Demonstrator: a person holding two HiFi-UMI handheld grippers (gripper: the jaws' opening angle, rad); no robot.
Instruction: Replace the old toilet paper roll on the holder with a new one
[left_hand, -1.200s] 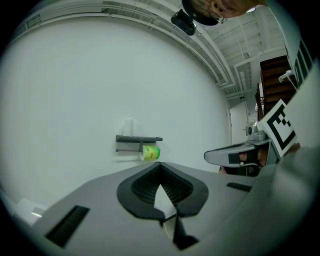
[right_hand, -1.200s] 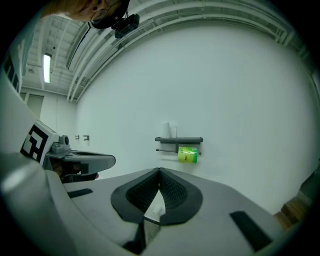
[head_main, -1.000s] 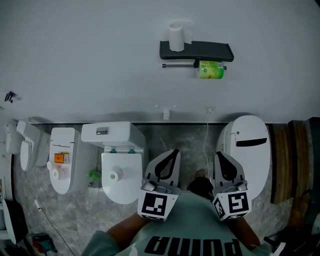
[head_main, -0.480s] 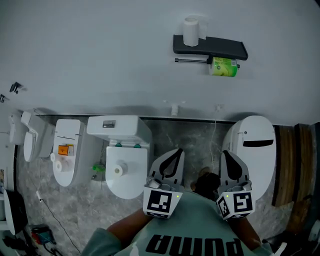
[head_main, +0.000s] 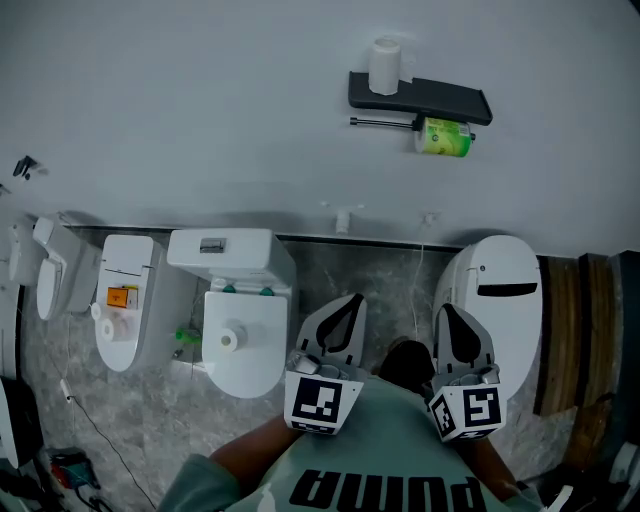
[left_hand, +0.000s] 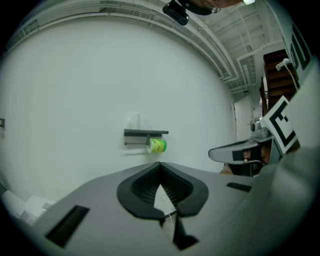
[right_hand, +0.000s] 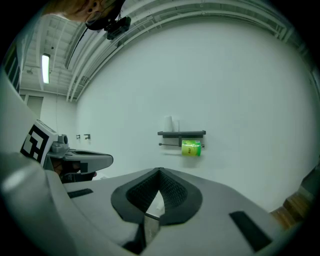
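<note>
- Since a second ago our view has swung a little, so the holder (head_main: 425, 97) sits further right in the head view. Both grippers stay low by our chest.
- Our left gripper (head_main: 349, 299) has its jaws closed tip to tip, with nothing between them.
- Our right gripper (head_main: 446, 308) is closed and empty too.
- The green roll (head_main: 441, 137) hangs on the bar (head_main: 385, 122) under the holder, at its right end.
- A white roll (head_main: 384, 65) stands upright on top, at the left end.
- Both rolls are high on the wall (head_main: 200, 120), well apart from the grippers.

R gripper (right_hand: 159, 171) closed, empty; green roll (right_hand: 191, 148), prob. wrapped, on holder (right_hand: 181, 133).
</note>
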